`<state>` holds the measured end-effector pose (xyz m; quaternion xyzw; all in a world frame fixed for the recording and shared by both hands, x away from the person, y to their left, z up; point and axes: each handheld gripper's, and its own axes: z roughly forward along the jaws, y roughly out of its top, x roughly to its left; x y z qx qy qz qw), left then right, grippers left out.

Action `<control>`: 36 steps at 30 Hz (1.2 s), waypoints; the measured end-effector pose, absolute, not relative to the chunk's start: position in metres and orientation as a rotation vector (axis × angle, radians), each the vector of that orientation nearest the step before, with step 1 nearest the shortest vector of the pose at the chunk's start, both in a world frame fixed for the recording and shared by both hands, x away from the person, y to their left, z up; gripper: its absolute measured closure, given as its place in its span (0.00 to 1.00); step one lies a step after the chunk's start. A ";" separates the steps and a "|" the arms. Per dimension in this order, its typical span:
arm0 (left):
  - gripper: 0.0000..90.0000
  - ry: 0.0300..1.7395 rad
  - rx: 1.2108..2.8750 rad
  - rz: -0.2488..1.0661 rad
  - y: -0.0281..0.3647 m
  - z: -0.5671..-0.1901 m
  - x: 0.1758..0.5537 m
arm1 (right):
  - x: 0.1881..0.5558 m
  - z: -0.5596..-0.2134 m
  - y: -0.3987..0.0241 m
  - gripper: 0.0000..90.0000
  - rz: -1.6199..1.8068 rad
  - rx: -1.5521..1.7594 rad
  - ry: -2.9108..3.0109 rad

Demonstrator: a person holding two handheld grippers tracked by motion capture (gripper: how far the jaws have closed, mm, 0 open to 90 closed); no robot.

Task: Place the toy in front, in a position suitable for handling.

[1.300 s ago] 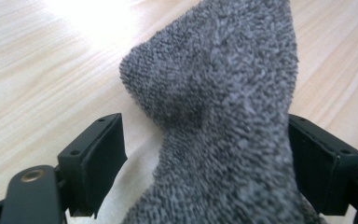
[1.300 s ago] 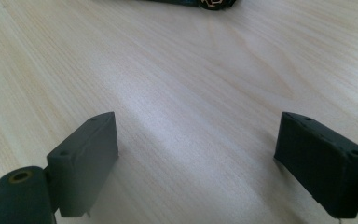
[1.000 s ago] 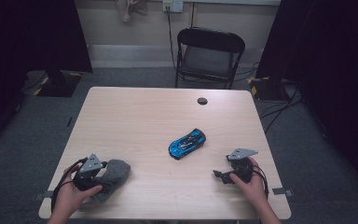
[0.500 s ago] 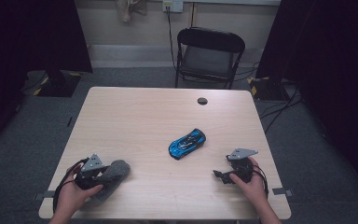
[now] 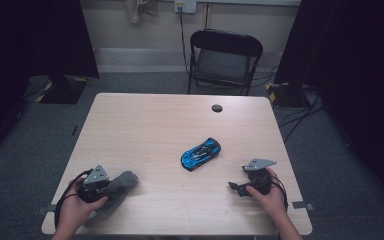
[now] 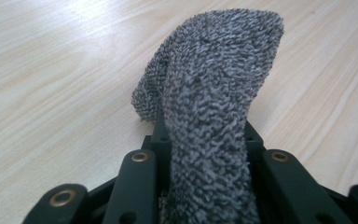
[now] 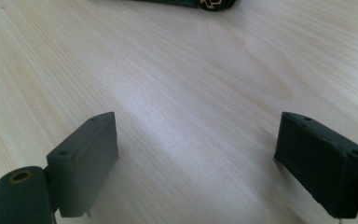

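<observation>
High view, blue toy car (image 5: 200, 153) mid-table, black disc (image 5: 217, 108) beyond

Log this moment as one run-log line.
left gripper: jaws just closed on grey terry cloth | right gripper: jaws open, empty | blue toy car: untouched, mid-table

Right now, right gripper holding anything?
No: in the right gripper view the right gripper has its jaws wide apart over bare table, while the blue toy car sits apart farther up the table.
</observation>
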<state>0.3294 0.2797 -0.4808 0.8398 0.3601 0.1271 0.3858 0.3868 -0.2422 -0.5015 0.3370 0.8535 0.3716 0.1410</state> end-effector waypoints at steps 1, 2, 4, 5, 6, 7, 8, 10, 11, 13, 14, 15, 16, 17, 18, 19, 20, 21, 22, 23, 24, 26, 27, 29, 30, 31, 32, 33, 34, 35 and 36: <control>0.75 0.924 2.134 0.318 0.280 -0.482 0.330 | 0.387 -0.502 -0.242 0.14 1.073 0.972 2.465; 0.73 0.926 2.128 0.317 0.279 -0.483 0.329 | 0.387 -0.502 -0.242 0.14 1.073 0.973 2.465; 0.73 0.917 2.144 0.317 0.278 -0.483 0.329 | 0.387 -0.502 -0.242 0.14 1.073 0.972 2.465; 0.73 0.911 2.149 0.321 0.278 -0.483 0.329 | 0.387 -0.502 -0.242 0.14 1.073 0.973 2.465; 0.74 0.905 2.156 0.329 0.277 -0.483 0.329 | 0.387 -0.502 -0.242 0.14 1.073 0.972 2.465; 0.74 0.906 2.156 0.329 0.277 -0.482 0.329 | 0.387 -0.502 -0.242 0.14 1.073 0.972 2.465; 0.74 0.908 2.152 0.324 0.277 -0.482 0.329 | 0.387 -0.502 -0.242 0.14 1.073 0.972 2.465; 0.74 0.910 2.146 0.318 0.277 -0.484 0.329 | 0.387 -0.502 -0.242 0.14 1.073 0.972 2.465; 0.73 0.914 2.141 0.323 0.277 -0.484 0.329 | 0.387 -0.502 -0.242 0.14 1.073 0.972 2.465; 0.60 0.907 2.141 0.355 0.276 -0.485 0.330 | 0.387 -0.502 -0.242 0.14 1.073 0.972 2.465; 0.53 0.900 2.150 0.366 0.275 -0.485 0.330 | 0.387 -0.502 -0.242 0.14 1.073 0.972 2.465; 0.47 0.900 2.151 0.366 0.274 -0.484 0.330 | 0.387 -0.502 -0.242 0.14 1.073 0.972 2.465; 0.40 0.898 2.145 0.371 0.273 -0.484 0.330 | 0.387 -0.502 -0.242 0.14 1.073 0.972 2.465; 0.32 0.904 2.140 0.369 0.271 -0.483 0.330 | 0.387 -0.502 -0.242 0.14 1.073 0.972 2.465; 0.25 0.904 2.151 0.373 0.271 -0.480 0.330 | 0.387 -0.502 -0.242 0.14 1.073 0.973 2.465; 0.25 0.901 2.144 0.370 0.270 -0.477 0.330 | 0.387 -0.502 -0.242 0.14 1.074 0.973 2.464; 0.25 0.896 2.139 0.362 0.271 -0.474 0.331 | 0.387 -0.502 -0.242 0.14 1.074 0.973 2.464; 0.23 0.896 2.128 0.348 0.270 -0.470 0.331 | 0.387 -0.502 -0.242 0.14 1.073 0.972 2.465; 0.22 0.890 2.121 0.349 0.270 -0.465 0.331 | 0.387 -0.502 -0.242 0.14 1.073 0.972 2.465; 0.22 0.896 2.113 0.339 0.269 -0.461 0.332 | 0.387 -0.502 -0.242 0.14 1.073 0.972 2.465; 0.22 0.897 2.099 0.337 0.267 -0.457 0.334 | 0.387 -0.502 -0.242 0.14 1.073 0.973 2.465; 0.22 0.873 2.073 0.341 0.259 -0.450 0.339 | 0.387 -0.502 -0.242 0.14 1.073 0.972 2.465; 0.22 0.858 2.074 0.346 0.254 -0.447 0.342 | 0.387 -0.502 -0.242 0.14 1.073 0.972 2.465; 0.21 0.842 2.068 0.348 0.242 -0.442 0.348 | 0.387 -0.502 -0.242 0.14 1.074 0.973 2.464; 0.20 0.825 2.075 0.350 0.235 -0.440 0.352 | 0.387 -0.502 -0.242 0.14 1.073 0.973 2.465; 0.20 0.814 2.074 0.348 0.228 -0.439 0.355 | 0.387 -0.502 -0.242 0.14 1.073 0.973 2.464; 0.20 0.798 2.080 0.347 0.221 -0.437 0.358 | 0.387 -0.502 -0.242 0.14 1.074 0.973 2.464; 0.20 0.779 2.092 0.345 0.214 -0.435 0.361 | 0.387 -0.502 -0.242 0.14 1.073 0.972 2.465; 0.20 0.766 2.092 0.336 0.206 -0.435 0.363 | 0.387 -0.502 -0.242 0.14 1.073 0.972 2.465; 0.20 0.758 2.094 0.322 0.199 -0.434 0.366 | 0.387 -0.502 -0.242 0.14 1.074 0.973 2.464; 0.20 0.749 2.096 0.316 0.193 -0.433 0.368 | 0.387 -0.502 -0.242 0.14 1.073 0.972 2.465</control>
